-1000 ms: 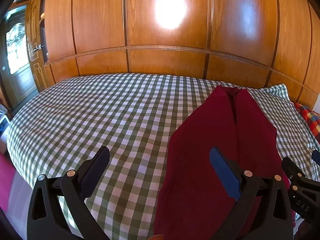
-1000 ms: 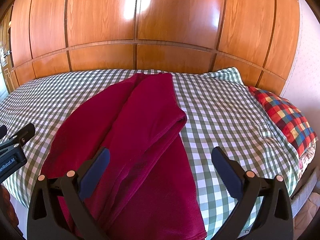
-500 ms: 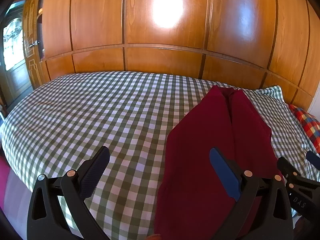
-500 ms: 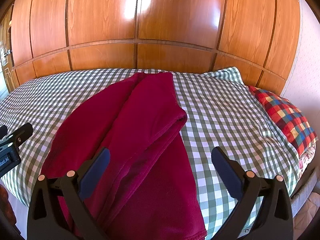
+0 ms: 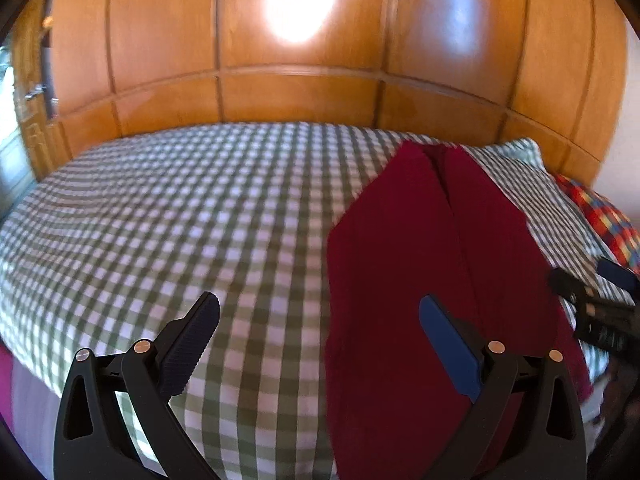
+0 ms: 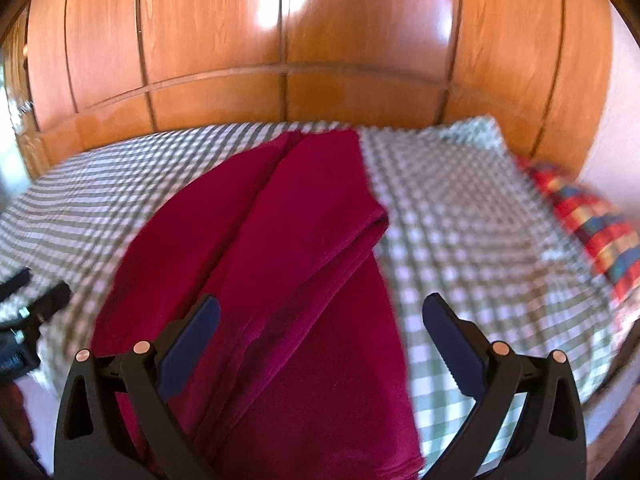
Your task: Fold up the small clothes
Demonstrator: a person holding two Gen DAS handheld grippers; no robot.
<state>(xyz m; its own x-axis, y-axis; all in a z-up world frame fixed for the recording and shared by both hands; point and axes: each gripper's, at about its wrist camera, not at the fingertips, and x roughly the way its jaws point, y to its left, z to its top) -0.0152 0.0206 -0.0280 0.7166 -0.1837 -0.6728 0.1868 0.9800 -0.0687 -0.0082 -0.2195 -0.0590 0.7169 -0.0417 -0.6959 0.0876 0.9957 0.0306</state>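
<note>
A dark red garment [image 5: 420,264] lies lengthwise on the green-and-white checked bed [image 5: 192,216], its two long sides folded in to meet along the middle. In the right wrist view the garment [image 6: 280,248] fills the centre, with its right flap folded over. My left gripper [image 5: 320,320] is open and empty, held above the garment's near left edge. My right gripper [image 6: 320,320] is open and empty above the garment's near end. The right gripper shows at the right edge of the left wrist view [image 5: 596,300]; the left gripper shows at the left edge of the right wrist view [image 6: 28,308].
A wooden panelled wall [image 5: 300,40] runs behind the bed. A red, blue and yellow plaid pillow [image 6: 592,220] lies at the bed's right end, also seen in the left wrist view [image 5: 604,216]. A door stands at far left [image 5: 16,132].
Both grippers have moved forward over the bed and the views now blur with motion. The garment has not changed shape. Both grippers stay open.
</note>
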